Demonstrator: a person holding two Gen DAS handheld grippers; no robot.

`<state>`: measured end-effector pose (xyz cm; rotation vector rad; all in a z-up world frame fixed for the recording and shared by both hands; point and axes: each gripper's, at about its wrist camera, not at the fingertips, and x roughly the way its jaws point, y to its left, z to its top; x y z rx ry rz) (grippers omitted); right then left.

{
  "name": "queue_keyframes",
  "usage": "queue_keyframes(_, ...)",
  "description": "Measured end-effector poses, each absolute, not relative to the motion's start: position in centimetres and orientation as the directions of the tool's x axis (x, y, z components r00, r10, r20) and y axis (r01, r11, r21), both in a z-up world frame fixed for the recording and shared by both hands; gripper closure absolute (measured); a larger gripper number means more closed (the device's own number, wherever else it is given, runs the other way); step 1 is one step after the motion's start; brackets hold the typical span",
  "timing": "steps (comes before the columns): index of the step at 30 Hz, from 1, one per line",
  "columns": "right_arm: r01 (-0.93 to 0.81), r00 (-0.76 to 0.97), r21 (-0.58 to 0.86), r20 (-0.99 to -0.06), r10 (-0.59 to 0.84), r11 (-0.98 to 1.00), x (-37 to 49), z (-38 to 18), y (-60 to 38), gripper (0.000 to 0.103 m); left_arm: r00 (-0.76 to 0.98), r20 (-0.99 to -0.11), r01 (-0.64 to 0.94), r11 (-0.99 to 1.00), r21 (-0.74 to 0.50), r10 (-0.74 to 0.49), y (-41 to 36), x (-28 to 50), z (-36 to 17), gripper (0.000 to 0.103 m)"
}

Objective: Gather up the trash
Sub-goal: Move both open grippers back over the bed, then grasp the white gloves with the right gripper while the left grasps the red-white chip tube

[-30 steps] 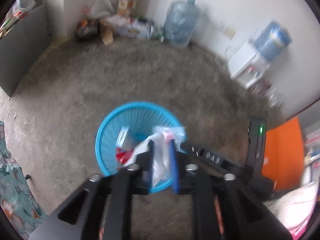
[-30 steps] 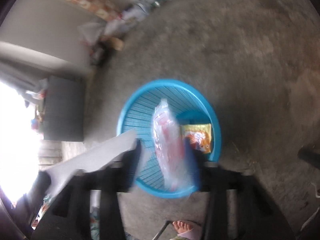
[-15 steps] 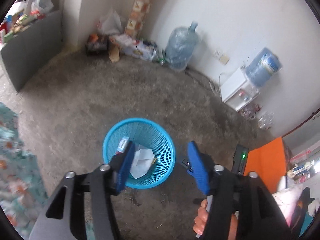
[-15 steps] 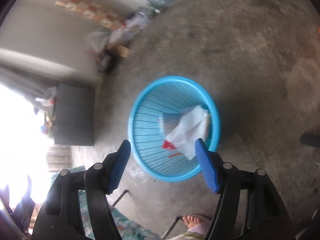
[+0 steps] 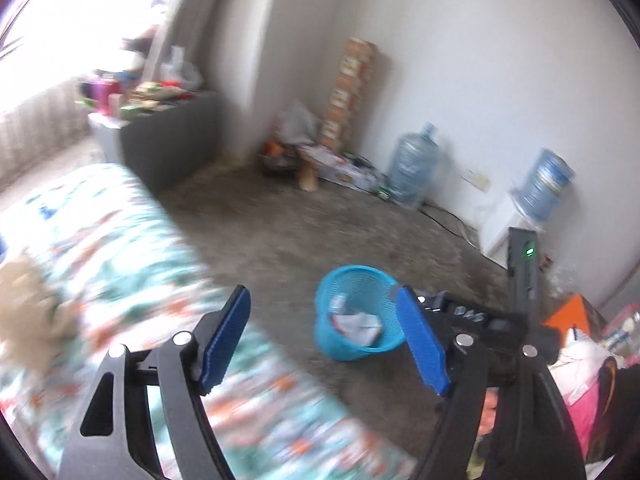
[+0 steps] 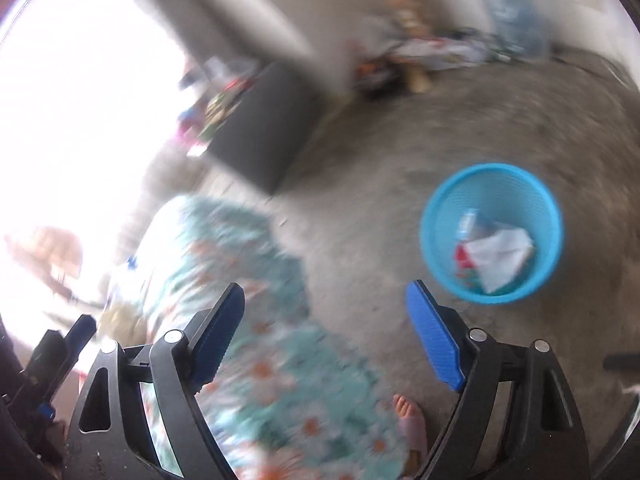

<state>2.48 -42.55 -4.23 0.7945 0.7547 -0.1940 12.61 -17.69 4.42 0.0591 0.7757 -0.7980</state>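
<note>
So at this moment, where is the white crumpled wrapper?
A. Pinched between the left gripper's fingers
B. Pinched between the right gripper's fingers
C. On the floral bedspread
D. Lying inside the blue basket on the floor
D. The white crumpled wrapper lies inside the blue basket with other scraps, while the left gripper and right gripper are both opening with nothing between their fingers.

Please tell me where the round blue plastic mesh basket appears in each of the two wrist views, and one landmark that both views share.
Left wrist view: the round blue plastic mesh basket stands on the floor right of centre, low, partly behind a blue pad.
Right wrist view: the basket is at the right, mid-height, seen from above with trash inside.
Shared landmark: the dark grey cabinet.
</note>
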Motion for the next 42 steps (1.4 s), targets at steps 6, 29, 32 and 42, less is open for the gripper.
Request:
queue_keyframes(6, 0.279, 0.696, 0.535, -0.685, 0.217, 0.797, 4.6, -2.1, -36.6, 0.023, 0.577, -0.6, 0.552, 0.806, -0.214, -0.554, -8.5, 10.3, 5.3, 0.025)
queue_keyframes(29, 0.09, 0.569, 0.537, -0.719, 0.399, 0.839, 7.5, -0.5, -25.4, 0.022, 0.757, -0.491, 0.394, 0.901, -0.183, -0.431, 3.4, 4.1, 3.4, 0.018)
queue_keyframes(32, 0.061, 0.549, 0.556, -0.712, 0.437, 0.829, 8.5, -0.7, -23.8, 0.022, 0.77, -0.46, 0.398, 0.896, -0.196, -0.443, 4.8, 3.5, 3.5, 0.018)
queue_keyframes(42, -0.073, 0.525, 0.575, -0.672, 0.522, 0.815, 16.0, 1.3, -17.6, 0.022, 0.806, -0.384, 0.409, 0.893, -0.188, -0.451, 7.8, 1.2, 3.7, 0.018)
